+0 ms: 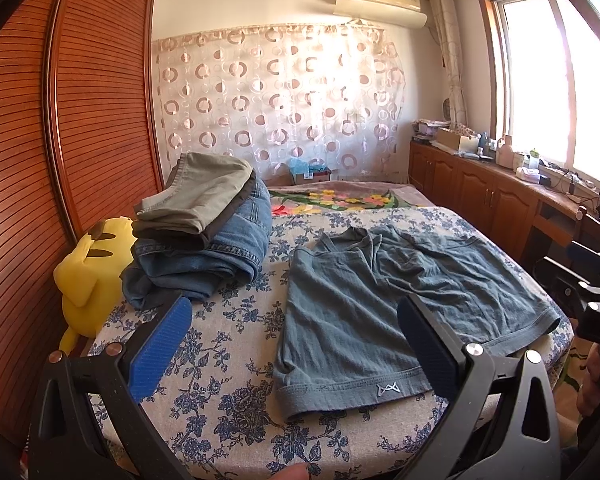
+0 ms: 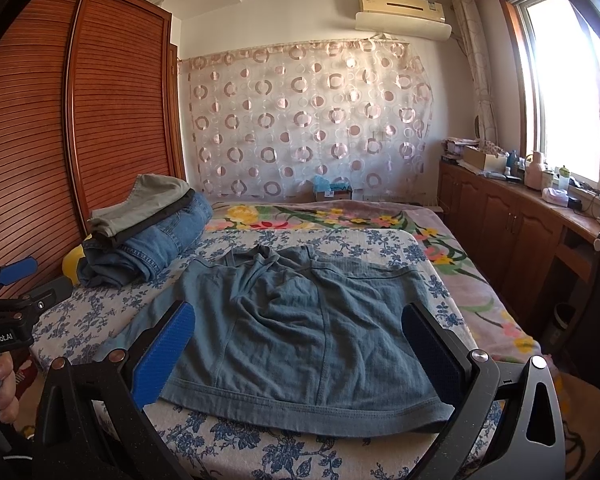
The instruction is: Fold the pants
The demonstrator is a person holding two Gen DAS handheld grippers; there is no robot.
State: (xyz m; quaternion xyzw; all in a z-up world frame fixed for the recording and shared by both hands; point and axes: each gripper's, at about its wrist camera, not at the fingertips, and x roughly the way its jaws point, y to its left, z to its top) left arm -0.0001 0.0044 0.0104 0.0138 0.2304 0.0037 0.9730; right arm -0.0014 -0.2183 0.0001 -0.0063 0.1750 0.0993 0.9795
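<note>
A pair of blue-grey shorts (image 1: pixel 364 300) lies spread flat on the floral bed sheet (image 1: pixel 220 360), both leg hems toward me. It also shows in the right wrist view (image 2: pixel 300 328). My left gripper (image 1: pixel 296 344) is open and empty, hovering above the near left leg hem. My right gripper (image 2: pixel 300 352) is open and empty, hovering over the near right leg hem. The right gripper's body shows at the right edge of the left wrist view (image 1: pixel 588 292), and the left gripper's body shows at the left edge of the right wrist view (image 2: pixel 16 300).
A stack of folded pants (image 1: pixel 204 232) sits at the back left of the bed, also in the right wrist view (image 2: pixel 144 228). A yellow plush toy (image 1: pixel 92 276) lies beside it by the wooden wardrobe (image 1: pixel 60 120). Wooden cabinets (image 1: pixel 480 188) line the right wall.
</note>
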